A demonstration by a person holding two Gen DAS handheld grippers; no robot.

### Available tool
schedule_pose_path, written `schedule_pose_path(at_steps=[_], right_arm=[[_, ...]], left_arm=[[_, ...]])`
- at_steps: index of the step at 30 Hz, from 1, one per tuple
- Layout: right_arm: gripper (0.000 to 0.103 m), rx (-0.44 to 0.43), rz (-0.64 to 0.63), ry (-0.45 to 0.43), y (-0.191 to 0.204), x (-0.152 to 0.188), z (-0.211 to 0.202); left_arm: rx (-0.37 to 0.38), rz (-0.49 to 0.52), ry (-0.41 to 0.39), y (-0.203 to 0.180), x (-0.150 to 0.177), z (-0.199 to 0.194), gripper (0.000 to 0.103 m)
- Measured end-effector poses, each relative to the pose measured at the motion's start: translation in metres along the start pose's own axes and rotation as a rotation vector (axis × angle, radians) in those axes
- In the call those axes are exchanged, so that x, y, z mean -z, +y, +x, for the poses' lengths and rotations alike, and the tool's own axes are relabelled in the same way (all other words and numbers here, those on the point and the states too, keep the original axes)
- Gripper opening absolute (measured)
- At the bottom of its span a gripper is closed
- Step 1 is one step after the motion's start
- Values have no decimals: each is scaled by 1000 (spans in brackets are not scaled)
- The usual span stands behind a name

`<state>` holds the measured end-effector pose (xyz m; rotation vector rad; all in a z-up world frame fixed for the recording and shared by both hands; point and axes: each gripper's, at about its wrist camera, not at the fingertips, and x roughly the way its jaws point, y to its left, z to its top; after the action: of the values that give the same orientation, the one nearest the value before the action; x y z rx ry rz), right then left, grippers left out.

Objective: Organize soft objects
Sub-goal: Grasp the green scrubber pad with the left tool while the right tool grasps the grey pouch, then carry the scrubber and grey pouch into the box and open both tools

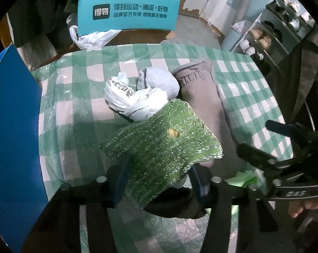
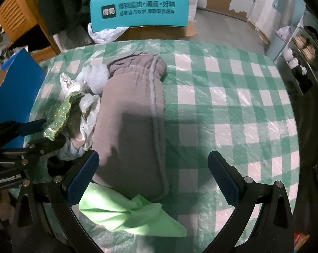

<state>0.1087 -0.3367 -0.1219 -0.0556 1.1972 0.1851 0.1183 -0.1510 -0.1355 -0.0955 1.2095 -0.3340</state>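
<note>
Left jaws pinch glittery green scouring pad (image 1: 161, 141).

Right gripper (image 2: 154, 168) jaws spread above brown garment (image 2: 133, 130).

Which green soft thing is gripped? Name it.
The sparkly green scrubber, pinched off the table in the left hand-held gripper. The plain light-green cloth lies loose on the table below the open right hand-held gripper.
</note>
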Motion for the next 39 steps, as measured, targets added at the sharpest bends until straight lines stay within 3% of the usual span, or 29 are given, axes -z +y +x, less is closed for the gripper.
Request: schedule_pose_path(at_steps=[5, 11, 19, 25, 32, 35, 39], right_arm=[[101, -15, -22, 21, 10, -3, 15], [101, -33, -32, 59, 18, -3, 32], [101, 16, -58, 97, 32, -2, 54], [101, 64, -8, 126, 13, -5, 66], [101, 25, 66, 129, -12, -9, 74], [87, -9, 54, 121, -14, -8, 75], [57, -45, 36, 93, -14, -11, 69]], left_arm=[[44, -47, -4, 9, 1, -3, 32], [55, -89, -35, 21, 2, -8, 22], [42, -112, -43, 33, 4, -10, 20], [36, -126, -41, 42, 8, -10, 20], [37, -132, -32, 46, 7, -6, 20], [37, -132, -32, 45, 7, -6, 20], [39, -133, -34, 45, 7, -7, 19]])
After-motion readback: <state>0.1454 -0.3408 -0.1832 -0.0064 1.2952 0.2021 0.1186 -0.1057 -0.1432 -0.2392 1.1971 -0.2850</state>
